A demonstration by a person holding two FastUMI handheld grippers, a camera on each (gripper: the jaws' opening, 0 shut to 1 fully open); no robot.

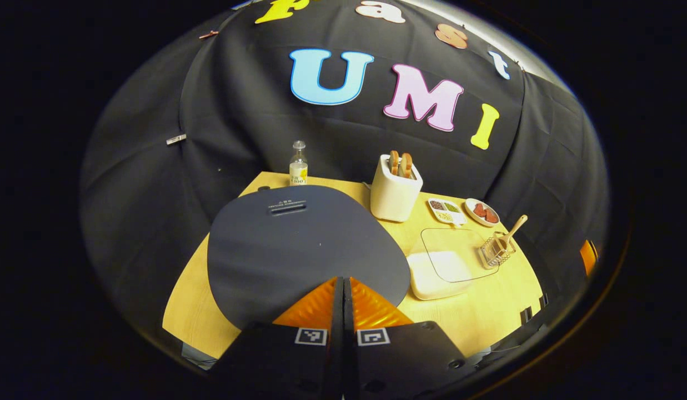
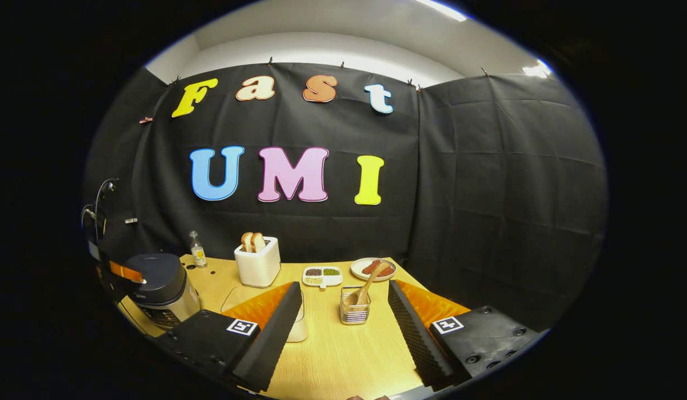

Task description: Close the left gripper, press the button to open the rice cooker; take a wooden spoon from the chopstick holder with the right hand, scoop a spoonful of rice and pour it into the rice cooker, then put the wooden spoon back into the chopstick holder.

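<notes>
Rice cooker (image 1: 299, 244) sat at near left of table (image 1: 476, 316), dark lid down, not yet opened. Left gripper (image 1: 343, 289) clenched, fingers pressed together w/ nothing between, hovering right above lid's near edge – prob. shut that way to make one blunt tip for the button. Button itself not visible from here; can't tell if touched. In right gripper view, same gripper seen far left (image 2: 124, 272) at cooker (image 2: 160, 286).

Wooden spoon (image 2: 367, 289) stood tilted in wire chopstick holder (image 2: 355, 312), handle leaning up & far-right, bowl end down in basket – handy angle for a grab from near side. Right gripper (image 2: 343, 316) released, jaws spread wide w/ holder framed between them but apart from both; likely waiting for lid before going in.

Rice box (image 1: 432, 275), white, w/ clear lid (image 1: 457, 253) resting over it, just left of holder, between cooker & holder – short path for scoop & pour, though clear lid partly covering it could get in the way.

Farther back: toaster (image 1: 395, 191) w/ bread, bottle (image 1: 298, 165), small divided dish (image 1: 446, 211), plate of sausages (image 1: 482, 212). All well apart from work zone.
</notes>
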